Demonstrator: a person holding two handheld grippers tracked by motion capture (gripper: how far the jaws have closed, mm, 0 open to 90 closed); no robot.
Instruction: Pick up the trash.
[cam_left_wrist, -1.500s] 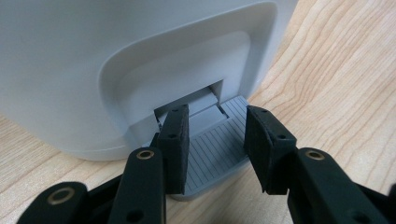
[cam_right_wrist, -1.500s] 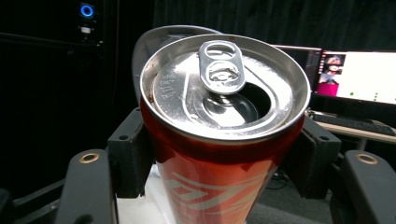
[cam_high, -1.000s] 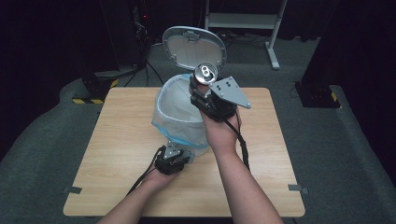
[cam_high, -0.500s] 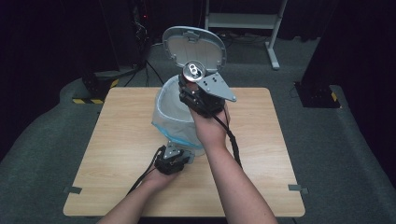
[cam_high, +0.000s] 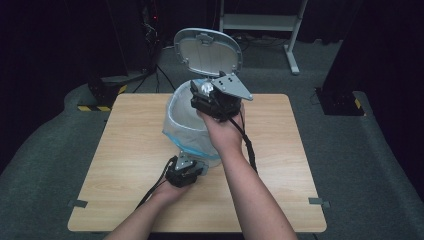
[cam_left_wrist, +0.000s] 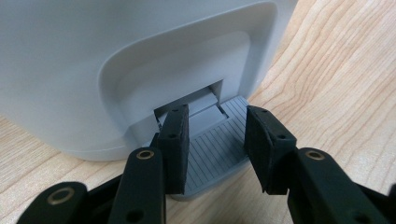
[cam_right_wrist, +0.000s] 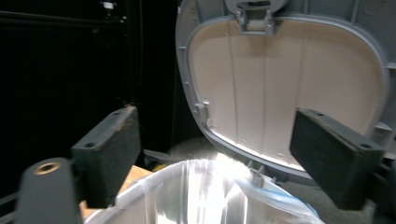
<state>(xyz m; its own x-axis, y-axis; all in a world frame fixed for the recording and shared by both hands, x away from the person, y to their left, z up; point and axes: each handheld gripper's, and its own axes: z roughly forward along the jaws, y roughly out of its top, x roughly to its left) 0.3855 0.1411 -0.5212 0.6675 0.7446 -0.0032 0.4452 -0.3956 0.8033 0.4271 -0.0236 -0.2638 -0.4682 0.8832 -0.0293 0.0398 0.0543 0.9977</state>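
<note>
A pale pedal bin (cam_high: 186, 131) with a clear bag liner stands mid-table, its lid (cam_high: 207, 50) raised. My right gripper (cam_high: 204, 97) hovers over the bin's mouth. A silvery can (cam_high: 202, 89) shows at its front, just above the rim. In the right gripper view the gripper (cam_right_wrist: 219, 144) is open wide with nothing between the pads, and a blurred shiny streak (cam_right_wrist: 205, 186) lies in the liner's mouth below. My left gripper (cam_high: 187, 162) sits at the bin's base. It is open (cam_left_wrist: 217, 135), with its jaws resting down on the grey ribbed pedal (cam_left_wrist: 219, 154).
The wooden table (cam_high: 130, 150) carries the bin near its centre, with bare wood to left and right. The open lid (cam_right_wrist: 280, 79) rises close behind the right gripper. Dark floor, cables and a white shelf frame (cam_high: 260, 22) lie beyond the table.
The right gripper carried the can leftward and down over the bin's mouth, and its jaws now stand apart. The left gripper stayed on the pedal with the lid held up.
</note>
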